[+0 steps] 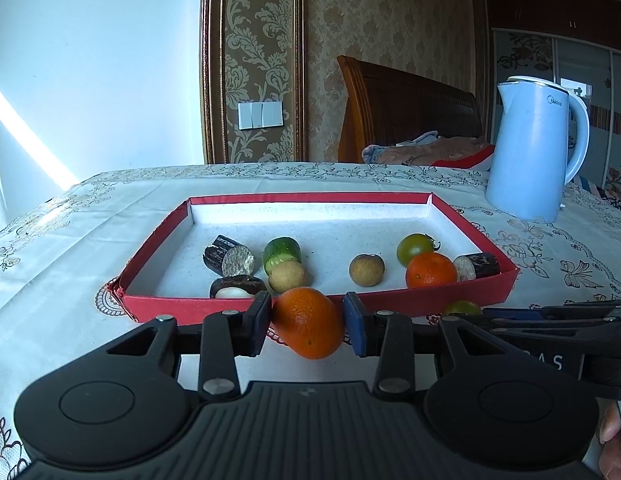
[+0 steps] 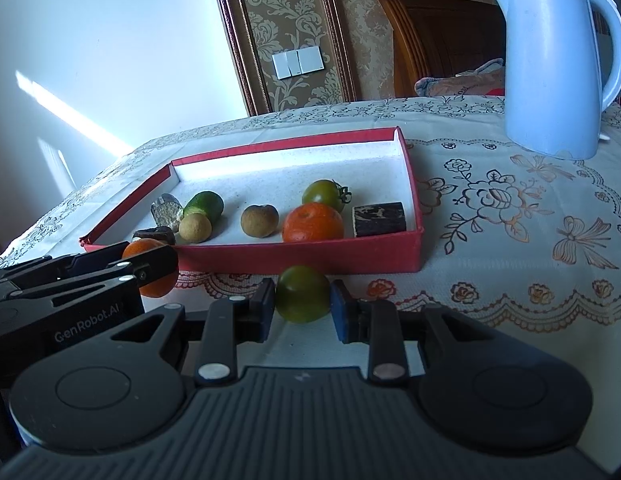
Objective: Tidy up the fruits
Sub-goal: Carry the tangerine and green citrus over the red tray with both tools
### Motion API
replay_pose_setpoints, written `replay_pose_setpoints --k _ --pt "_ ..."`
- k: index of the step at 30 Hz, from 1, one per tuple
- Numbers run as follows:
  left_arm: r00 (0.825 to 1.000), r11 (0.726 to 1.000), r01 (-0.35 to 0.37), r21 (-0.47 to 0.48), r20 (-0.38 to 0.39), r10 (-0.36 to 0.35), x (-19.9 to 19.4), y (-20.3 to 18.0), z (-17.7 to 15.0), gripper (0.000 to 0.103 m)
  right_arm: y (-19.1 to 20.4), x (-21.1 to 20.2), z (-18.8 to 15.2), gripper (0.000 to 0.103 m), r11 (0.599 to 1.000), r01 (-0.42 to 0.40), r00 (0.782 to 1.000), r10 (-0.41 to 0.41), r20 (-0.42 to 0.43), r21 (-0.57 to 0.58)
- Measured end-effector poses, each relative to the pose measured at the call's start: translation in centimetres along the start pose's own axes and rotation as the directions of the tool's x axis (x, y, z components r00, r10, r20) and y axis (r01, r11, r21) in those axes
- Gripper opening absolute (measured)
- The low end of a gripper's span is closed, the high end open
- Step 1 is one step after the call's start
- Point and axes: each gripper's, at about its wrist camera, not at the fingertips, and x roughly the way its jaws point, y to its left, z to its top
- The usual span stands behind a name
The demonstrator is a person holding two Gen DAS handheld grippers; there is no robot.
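Two jaws grip fruit: left gripper [image 1: 306,322] squeezes orange [image 1: 308,322], right gripper [image 2: 302,308] clasps green tomato [image 2: 302,294].

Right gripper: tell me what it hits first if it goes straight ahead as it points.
The green tomato between the right gripper fingers comes first; past that, probably the red tray front wall, though depth is unclear.

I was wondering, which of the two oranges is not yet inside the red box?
The orange between the left gripper pads, in front of the red box near wall. The other orange already lies inside, beside the green tomato.
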Motion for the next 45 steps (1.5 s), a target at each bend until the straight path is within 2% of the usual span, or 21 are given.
replay_pose_setpoints --k 15,23,33,39,45 --pt "1.000 1.000 -0.020 0.005 0.023 0.020 -0.3 -0.1 0.0 0.039 0.0 0.0 0.0 0.029 1.000 0.002 1.000 -0.002 0.001 -0.002" --pt "0.998 0.998 -0.054 -0.011 0.045 0.054 -0.6 0.3 0.1 0.039 0.5 -0.5 0.2 0.029 1.000 -0.016 1.000 0.017 0.024 -0.014" --pt "0.988 0.994 -0.094 -0.052 0.117 0.099 -1.3 1.3 0.8 0.039 1.7 -1.7 0.9 0.029 0.997 -0.052 0.996 0.057 0.069 -0.063" --pt "0.989 0.992 -0.101 -0.081 0.100 0.109 -1.1 2.0 1.6 0.039 2.8 -1.9 2.3 0.029 0.990 -0.062 0.994 0.073 0.081 -0.127" --pt "0.983 0.984 -0.155 -0.086 0.086 0.162 0.2 2.3 3.1 0.039 3.5 -0.9 4.2 0.029 0.984 -0.044 0.994 0.060 0.089 -0.172"
